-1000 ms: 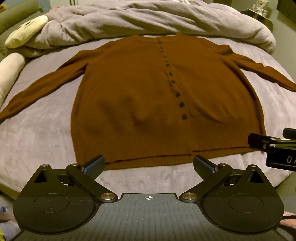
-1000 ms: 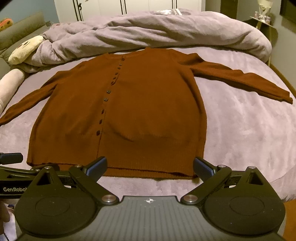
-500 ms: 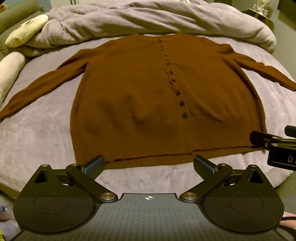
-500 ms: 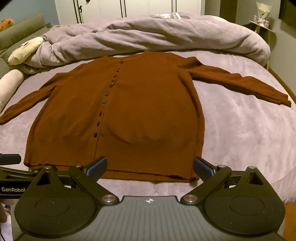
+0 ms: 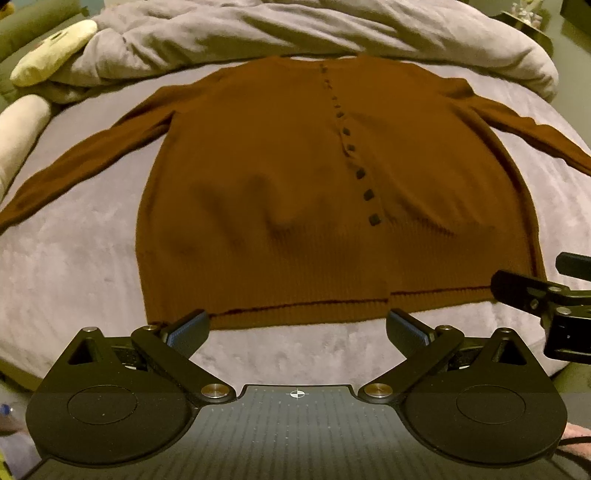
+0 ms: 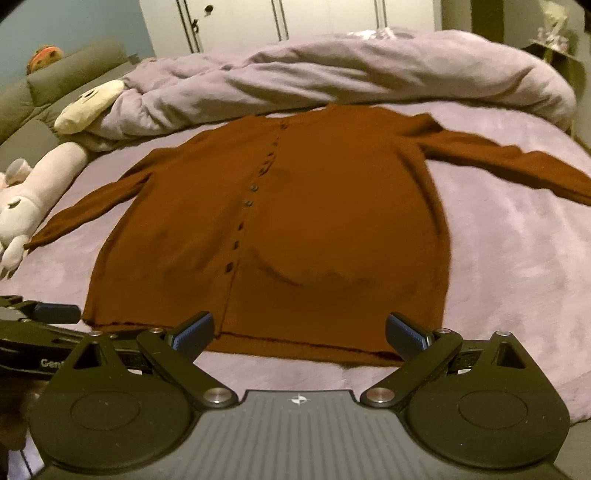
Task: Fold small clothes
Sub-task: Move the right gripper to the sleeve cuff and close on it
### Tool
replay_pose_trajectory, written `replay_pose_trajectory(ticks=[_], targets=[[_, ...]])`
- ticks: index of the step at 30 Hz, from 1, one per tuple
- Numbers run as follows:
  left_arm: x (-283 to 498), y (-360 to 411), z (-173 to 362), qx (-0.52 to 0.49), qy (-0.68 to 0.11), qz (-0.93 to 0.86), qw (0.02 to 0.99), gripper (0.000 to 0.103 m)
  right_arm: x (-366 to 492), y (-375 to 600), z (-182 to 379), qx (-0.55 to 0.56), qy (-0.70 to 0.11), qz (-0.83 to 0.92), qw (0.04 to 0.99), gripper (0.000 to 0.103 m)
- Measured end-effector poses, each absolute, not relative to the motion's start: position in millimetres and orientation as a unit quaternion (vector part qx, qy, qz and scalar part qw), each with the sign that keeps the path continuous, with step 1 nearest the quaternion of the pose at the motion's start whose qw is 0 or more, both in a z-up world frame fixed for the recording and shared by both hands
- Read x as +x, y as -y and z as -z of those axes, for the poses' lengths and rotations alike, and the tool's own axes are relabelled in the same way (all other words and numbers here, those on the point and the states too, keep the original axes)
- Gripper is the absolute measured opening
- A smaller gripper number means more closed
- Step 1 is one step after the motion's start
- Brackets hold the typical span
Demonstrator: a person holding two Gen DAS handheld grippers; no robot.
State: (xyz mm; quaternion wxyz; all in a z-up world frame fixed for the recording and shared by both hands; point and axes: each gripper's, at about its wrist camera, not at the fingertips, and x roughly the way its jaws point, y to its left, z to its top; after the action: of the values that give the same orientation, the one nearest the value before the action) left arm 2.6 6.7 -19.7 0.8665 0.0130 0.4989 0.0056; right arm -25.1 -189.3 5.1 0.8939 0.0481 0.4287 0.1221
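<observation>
A brown buttoned cardigan point(image 5: 280, 177) lies flat and face up on the purple bedspread point(image 5: 66, 266), sleeves spread out to both sides. It also shows in the right wrist view point(image 6: 332, 229). My left gripper point(image 5: 297, 328) is open and empty, just in front of the hem. My right gripper point(image 6: 299, 332) is open and empty, its fingertips at the hem near the cardigan's right corner. The right gripper shows at the right edge of the left wrist view point(image 5: 546, 299), and the left gripper at the left edge of the right wrist view point(image 6: 40, 325).
A bunched purple duvet point(image 5: 295, 33) lies behind the cardigan. Plush toys point(image 6: 33, 192) and a cream pillow point(image 5: 51, 51) sit at the left. The near edge of the bed runs below the grippers. White wardrobe doors point(image 6: 295, 18) stand at the back.
Both grippers stayed open. The right wrist view rose and pulled back a little, showing more of the room; the left gripper edged slightly toward the hem. The cardigan has not moved.
</observation>
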Motion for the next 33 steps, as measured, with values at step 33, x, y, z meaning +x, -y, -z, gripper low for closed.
replay_pose_trajectory(ticks=[33], targets=[[116.6,18.8,69.2,0.007,-0.496,-0.037,0.868,0.103,118.5,607.7,73.6,0.469,-0.276,0.206,0.814,0.064]])
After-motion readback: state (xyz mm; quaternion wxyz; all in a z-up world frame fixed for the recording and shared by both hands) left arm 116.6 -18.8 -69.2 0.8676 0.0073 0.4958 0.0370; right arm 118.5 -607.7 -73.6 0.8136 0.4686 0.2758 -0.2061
